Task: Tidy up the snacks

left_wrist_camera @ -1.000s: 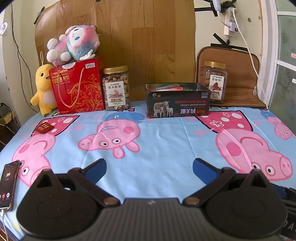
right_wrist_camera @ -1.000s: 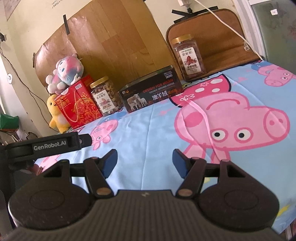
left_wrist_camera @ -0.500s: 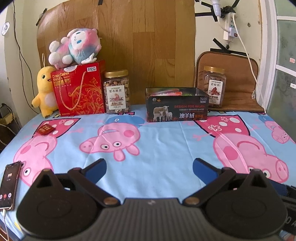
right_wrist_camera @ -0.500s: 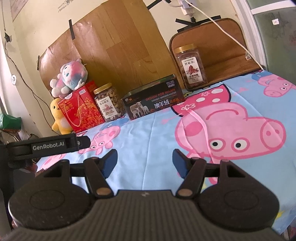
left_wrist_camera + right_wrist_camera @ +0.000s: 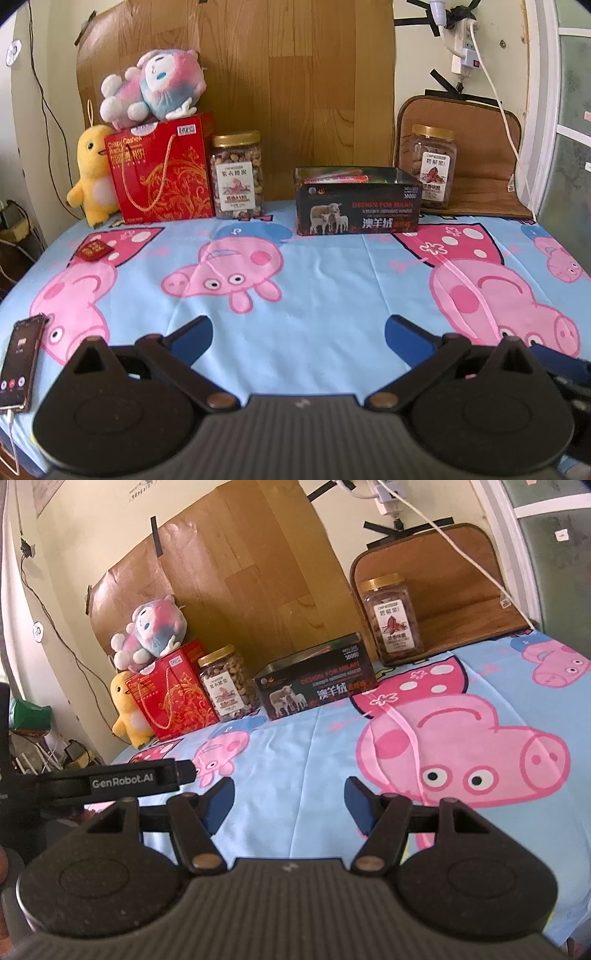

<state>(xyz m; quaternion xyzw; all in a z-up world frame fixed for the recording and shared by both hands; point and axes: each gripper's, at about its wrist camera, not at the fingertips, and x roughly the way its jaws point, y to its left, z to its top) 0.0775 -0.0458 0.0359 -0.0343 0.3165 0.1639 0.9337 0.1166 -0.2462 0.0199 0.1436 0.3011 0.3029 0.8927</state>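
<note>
Open dark tin [image 5: 357,212], colourful packets inside

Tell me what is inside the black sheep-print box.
The black box is open at the top. Red and orange packets show just above its rim, lying flat. How many there are, and anything lower down, is hidden by the box walls.

I see matt printed cloth [image 5: 325,295] over the bench, lightly creased. The dark box [image 5: 357,218] looks like glossy tin, though I can't be sure from here. Both jars [image 5: 237,173] [image 5: 433,166] are clear plastic with shiny gold lids and paper labels. The red gift bag [image 5: 162,173] is glossy paper. The plush toys [image 5: 155,88] [image 5: 92,173] are fuzzy fabric. The backboard [image 5: 295,92] has a smooth wood grain. My left hand-held gripper [image 5: 298,332] is matt black plastic.
</note>
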